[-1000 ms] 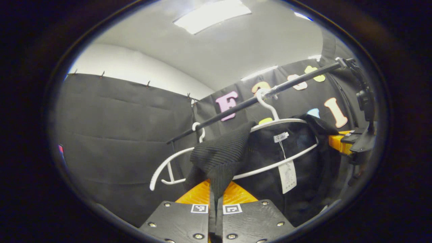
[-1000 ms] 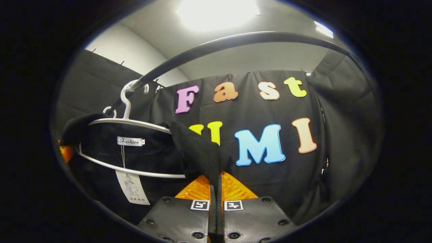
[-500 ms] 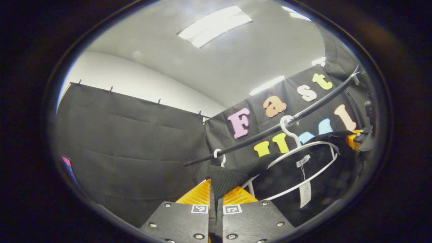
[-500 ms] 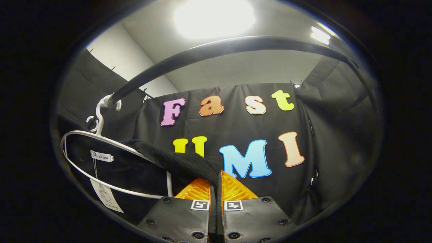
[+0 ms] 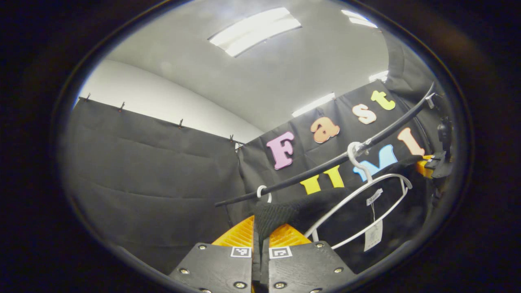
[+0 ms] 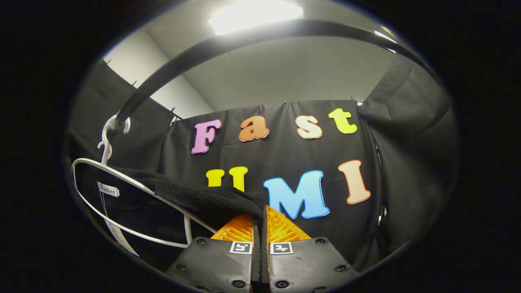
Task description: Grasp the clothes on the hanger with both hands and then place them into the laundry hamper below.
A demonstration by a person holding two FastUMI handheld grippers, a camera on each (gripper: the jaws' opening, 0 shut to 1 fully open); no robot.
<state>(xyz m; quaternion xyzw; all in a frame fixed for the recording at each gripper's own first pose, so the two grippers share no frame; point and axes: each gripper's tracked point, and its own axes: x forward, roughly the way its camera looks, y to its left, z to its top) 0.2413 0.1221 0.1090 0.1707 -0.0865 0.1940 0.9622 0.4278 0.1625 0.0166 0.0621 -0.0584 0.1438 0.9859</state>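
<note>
Both tools are clamped on the black garment (image 5: 325, 203): the left tool (image 5: 260, 238) and right tool (image 6: 260, 221) each pinch a shoulder just ahead of their tips. The cloth probably still drapes the white hanger (image 6: 122, 191), so pulling could snag it or drag it off the rail (image 5: 325, 167).

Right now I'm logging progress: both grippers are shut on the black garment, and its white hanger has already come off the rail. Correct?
Not quite. The white hanger is hooked on the rail, as the right gripper view shows. Both grippers are shut on the black garment.
</note>
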